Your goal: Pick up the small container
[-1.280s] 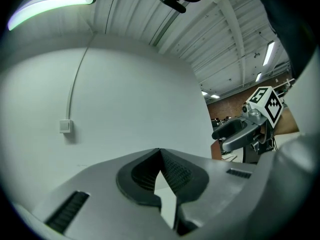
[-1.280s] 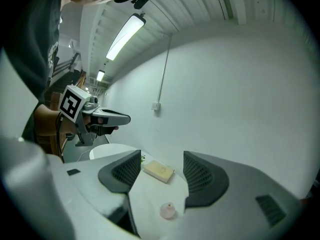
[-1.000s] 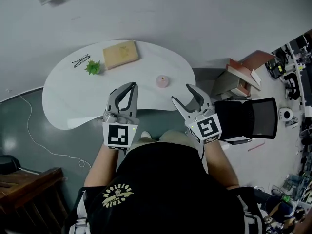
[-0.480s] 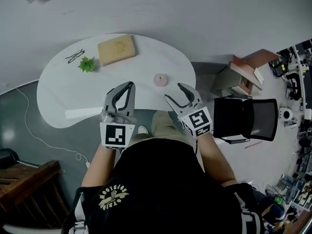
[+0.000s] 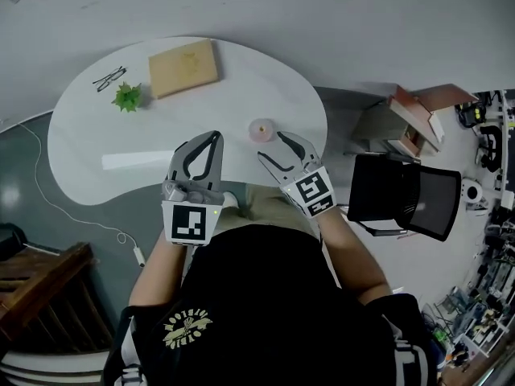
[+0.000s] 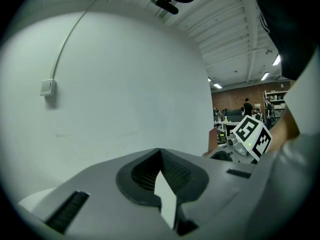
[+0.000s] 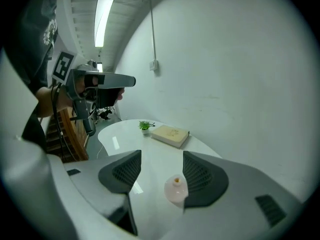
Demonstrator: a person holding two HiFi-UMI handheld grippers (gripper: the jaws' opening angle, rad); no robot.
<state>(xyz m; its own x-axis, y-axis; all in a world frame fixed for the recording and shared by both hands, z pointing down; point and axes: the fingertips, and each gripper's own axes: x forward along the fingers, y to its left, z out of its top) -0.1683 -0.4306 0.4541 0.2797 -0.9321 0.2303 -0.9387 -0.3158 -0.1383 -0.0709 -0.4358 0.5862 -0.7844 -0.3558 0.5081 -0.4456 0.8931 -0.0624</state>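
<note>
- Just ahead of the right gripper (image 7: 160,166), off its jaw tips, the small container (image 7: 176,189) stands upright on the white tabletop (image 5: 88,151). It is pink and rounded, with a small opening on top.
- The right gripper's jaws are spread wide with nothing held. In its own view the container sits in the gap but off-centre, close to the jaw on that view's right, which overlaps its edge.
- I can't tell whether that jaw touches it. From the head view it looks just beside the container, not on it.
- The left gripper (image 5: 214,138) is level with the right one, off to its left and well apart from the container. Its jaws are pressed together on nothing, so it looks idle.
- Farther out beyond both grippers are a tan book (image 5: 183,67), a small plant (image 5: 127,97) and glasses (image 5: 109,78). None of them is in the approach path.
- My read is that this is the approach stage, pre-grasp. The jaws are not yet around the container.
- Risk 1: the off-centre line-up. If the jaws close from here, the near jaw lands first and shoves or tips the container instead of clamping it.
- Risk 2: the tabletop looks glossy and the container looks light, so any nudge on the way in could make it skate away from the gripper.
- Risk 3: the body is rounded. A pinch too high or on the curve could squirt it out of the jaws.
- Risk 4: coming in too low could scrape the jaw tips on the tabletop.
- Fix: shift the gripper sideways to centre the container before moving forward and closing.
</note>
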